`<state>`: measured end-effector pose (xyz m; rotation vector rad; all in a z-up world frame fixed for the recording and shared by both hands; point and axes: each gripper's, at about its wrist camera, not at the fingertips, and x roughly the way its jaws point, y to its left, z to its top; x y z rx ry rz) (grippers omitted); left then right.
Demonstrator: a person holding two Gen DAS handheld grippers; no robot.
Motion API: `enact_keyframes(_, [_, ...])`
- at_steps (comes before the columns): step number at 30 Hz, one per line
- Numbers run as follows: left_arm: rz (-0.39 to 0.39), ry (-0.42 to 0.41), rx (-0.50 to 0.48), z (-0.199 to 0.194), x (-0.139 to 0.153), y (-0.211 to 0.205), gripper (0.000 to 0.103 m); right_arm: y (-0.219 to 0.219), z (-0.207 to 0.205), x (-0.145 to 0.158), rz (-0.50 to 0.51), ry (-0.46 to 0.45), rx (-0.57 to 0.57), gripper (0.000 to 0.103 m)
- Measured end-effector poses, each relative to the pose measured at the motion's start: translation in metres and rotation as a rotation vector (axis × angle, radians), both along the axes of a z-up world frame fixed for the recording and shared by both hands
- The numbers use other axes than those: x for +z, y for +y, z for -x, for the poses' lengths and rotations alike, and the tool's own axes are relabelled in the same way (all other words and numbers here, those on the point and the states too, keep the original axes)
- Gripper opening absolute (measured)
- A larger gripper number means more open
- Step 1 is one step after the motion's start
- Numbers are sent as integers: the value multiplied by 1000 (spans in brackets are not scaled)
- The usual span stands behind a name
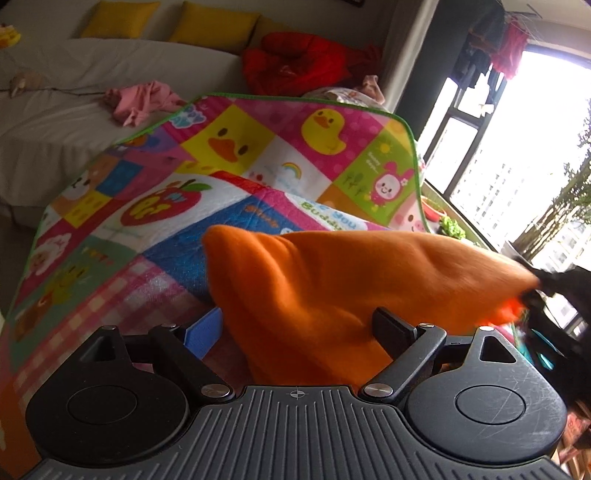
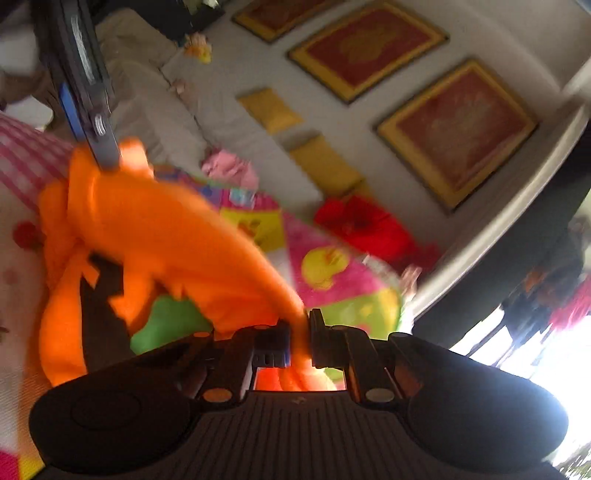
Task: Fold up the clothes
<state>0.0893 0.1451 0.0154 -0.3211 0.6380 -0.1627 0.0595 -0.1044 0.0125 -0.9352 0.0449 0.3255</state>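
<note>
Overhead, orange garment [image 1: 325,291] above mat [image 1: 258,140]

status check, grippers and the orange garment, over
Right gripper shut on orange garment. Left gripper open, garment between its fingers. Garment lifted over play mat. Nothing in the way.

Cartoon playmat [image 1: 258,147], 2 yellow cushions [image 1: 214,22], 3 framed pics [image 2: 454,129].

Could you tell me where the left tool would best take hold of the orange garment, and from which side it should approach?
Probably the bunched near end of the orange garment, which already lies between the wide-open left tool; it could simply close from the near side. The right tool is shut on the far corner, so the cloth stretches between them above the mat.
</note>
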Motion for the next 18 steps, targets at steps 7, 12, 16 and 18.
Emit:
enact_keyframes(7, [14,-72,30,13,26,9,92,5,52,-65,161,202,69,9])
enact_keyframes(12, [-26,-88,-82,19,28,-19,93,10,57,-73,148,272,97,17])
enact_keyframes(16, [-63,8,-144,4,-7,-45,92,-10,53,-49,40,353,116,32])
enact_keyframes(18, [-96,62,-159,-2,-26,-55,92,-27,58,-24,-77,395,137,62])
